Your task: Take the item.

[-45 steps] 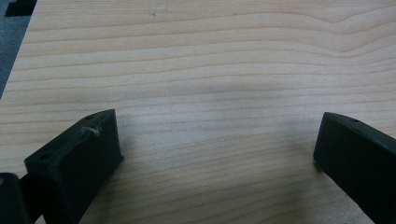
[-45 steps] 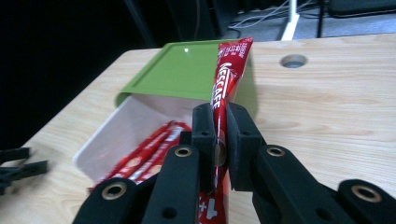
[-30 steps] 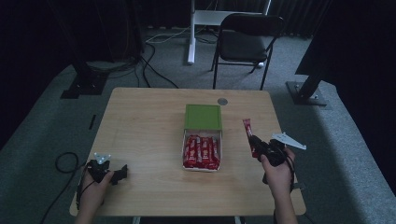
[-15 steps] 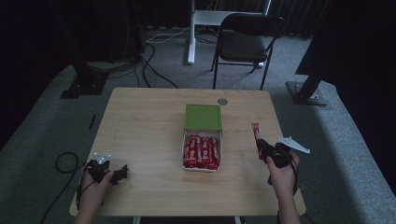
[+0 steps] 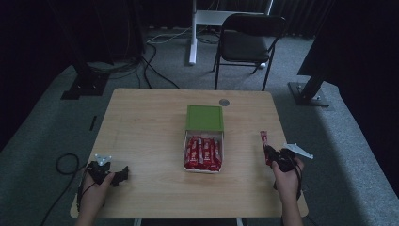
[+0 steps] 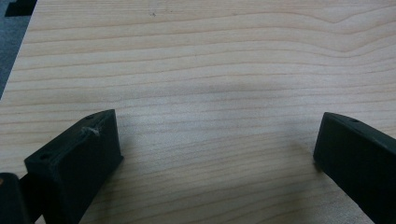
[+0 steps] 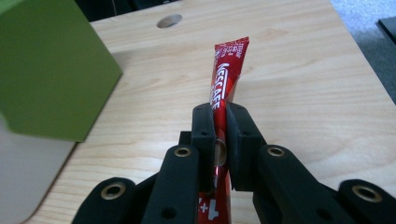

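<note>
In the middle of the wooden desk (image 5: 150, 127) sits a white box (image 5: 203, 153) full of red packets, its green lid (image 5: 204, 117) up. The right hand-held gripper (image 5: 267, 149) pinches one red packet (image 7: 226, 84) near the right edge. The left hand-held gripper (image 5: 123, 172) rests open, well apart. A chair (image 5: 249, 42) stands behind on grey carpet.
</note>
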A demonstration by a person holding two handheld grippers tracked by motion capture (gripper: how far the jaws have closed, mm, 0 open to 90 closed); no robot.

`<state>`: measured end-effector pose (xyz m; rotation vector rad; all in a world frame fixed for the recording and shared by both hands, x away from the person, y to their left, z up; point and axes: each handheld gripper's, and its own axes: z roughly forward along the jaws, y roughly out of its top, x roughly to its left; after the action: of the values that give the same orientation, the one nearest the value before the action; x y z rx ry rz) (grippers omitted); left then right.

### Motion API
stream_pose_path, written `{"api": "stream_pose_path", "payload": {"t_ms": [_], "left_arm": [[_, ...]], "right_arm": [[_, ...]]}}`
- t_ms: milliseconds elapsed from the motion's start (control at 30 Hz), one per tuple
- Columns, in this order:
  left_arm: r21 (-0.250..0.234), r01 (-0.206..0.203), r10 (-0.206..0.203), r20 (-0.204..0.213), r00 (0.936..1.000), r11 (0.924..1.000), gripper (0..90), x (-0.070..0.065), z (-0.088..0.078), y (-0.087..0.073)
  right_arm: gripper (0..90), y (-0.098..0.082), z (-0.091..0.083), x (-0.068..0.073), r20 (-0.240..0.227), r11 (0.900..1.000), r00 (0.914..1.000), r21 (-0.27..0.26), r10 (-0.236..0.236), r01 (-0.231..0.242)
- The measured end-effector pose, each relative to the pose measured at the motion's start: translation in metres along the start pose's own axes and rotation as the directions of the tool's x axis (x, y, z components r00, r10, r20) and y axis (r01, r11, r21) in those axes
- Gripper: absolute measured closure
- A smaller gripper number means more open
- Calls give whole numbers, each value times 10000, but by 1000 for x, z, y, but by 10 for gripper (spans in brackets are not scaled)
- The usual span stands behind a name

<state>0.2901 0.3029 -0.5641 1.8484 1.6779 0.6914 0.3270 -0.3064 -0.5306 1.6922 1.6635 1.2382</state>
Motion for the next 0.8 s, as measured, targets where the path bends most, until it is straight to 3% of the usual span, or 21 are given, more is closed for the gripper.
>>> {"api": "stream_pose_path", "payload": {"t_ms": [567, 800], "left_arm": [[2, 0, 0, 0, 10000, 10000, 12, 0, 0, 0], [-9, 12, -12, 0, 10000, 10000, 12, 0, 0, 0]], "right_arm": [[827, -15, 10, -16, 615, 9981, 9981, 606, 15, -53], [826, -22, 14, -19, 660, 9955, 9978, 944, 14, -76]]}}
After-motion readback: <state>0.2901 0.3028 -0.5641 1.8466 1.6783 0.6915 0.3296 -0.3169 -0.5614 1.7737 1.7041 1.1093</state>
